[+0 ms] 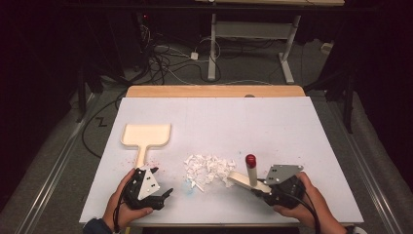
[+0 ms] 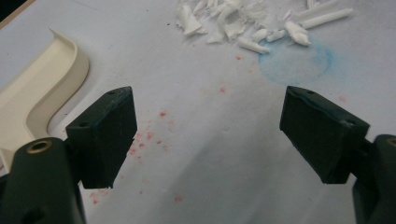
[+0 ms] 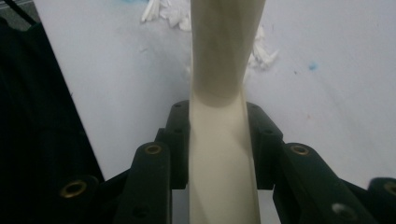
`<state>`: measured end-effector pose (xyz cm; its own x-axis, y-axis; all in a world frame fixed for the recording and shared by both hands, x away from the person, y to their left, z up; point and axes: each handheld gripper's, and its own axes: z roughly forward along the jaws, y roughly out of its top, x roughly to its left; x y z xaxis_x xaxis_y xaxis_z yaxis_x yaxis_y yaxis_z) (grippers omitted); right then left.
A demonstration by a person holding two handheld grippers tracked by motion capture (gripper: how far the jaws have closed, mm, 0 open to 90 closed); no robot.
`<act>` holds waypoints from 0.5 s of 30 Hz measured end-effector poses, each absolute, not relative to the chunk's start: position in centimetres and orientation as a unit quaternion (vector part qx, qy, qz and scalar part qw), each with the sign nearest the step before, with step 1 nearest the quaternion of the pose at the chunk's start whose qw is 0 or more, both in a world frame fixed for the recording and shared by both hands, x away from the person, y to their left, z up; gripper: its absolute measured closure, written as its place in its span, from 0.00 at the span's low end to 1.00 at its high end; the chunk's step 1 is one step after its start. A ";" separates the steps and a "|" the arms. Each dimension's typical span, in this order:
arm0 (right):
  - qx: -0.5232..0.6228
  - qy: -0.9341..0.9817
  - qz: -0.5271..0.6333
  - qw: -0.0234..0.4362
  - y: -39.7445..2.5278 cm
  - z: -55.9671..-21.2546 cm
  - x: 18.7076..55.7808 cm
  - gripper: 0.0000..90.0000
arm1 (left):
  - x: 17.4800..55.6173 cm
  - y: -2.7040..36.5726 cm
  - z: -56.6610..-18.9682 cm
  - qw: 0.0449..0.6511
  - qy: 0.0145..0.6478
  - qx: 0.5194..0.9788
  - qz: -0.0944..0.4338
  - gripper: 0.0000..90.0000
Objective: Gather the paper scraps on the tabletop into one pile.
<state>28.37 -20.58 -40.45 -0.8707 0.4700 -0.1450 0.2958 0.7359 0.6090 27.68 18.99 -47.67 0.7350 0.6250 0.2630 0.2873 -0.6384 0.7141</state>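
Clearly, the cream brush (image 1: 243, 179) is pinched by the right gripper (image 1: 267, 191) at about 5 o'clock of the white table (image 1: 272, 122). Its flat head lies low on the table with the long axis running from 4 o'clock toward 10 o'clock, and its front end is just beside the pile of paper scraps (image 1: 208, 169). A round post with a red cap (image 1: 251, 160) rises from it toward 12 o'clock in the high view.

In the right gripper view the brush handle (image 3: 224, 154) is seen squeezed between both black jaws, a smooth cream plastic strip that runs straight up to 12 o'clock; the red cap is outside this picture.

The left gripper (image 1: 163, 194) is held at about 7 o'clock of the table. Its jaws are spread wide with nothing between them, which is best seen in the left gripper view (image 2: 208, 135). Small red specks and a round pale blue stain (image 2: 295, 63) on the matte white surface are also shown there, which are hardly visible from above.

The cream dustpan (image 1: 146, 135) lies at 9 o'clock, its handle pointing to 6 o'clock, toward the left gripper, its wide tray toward 12 o'clock. A curved raised rim (image 2: 70, 65) of it is seen in the left gripper view. The scraps are torn, white and irregular, some rolled.
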 end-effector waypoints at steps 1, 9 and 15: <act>0.213 0.916 0.307 0.148 -20.2 -40.6 28.6 0.76 | 27.7 19.0 -47.7 0.337 0.265 0.868 0.251 0.20; 0.214 0.901 0.346 0.154 -17.8 -40.6 30.3 0.76 | 27.7 19.1 -47.7 0.336 0.264 0.869 0.249 0.20; 0.211 0.878 0.400 0.154 -18.7 -39.3 30.0 0.76 | 27.7 19.3 -47.7 0.336 0.267 0.868 0.250 0.20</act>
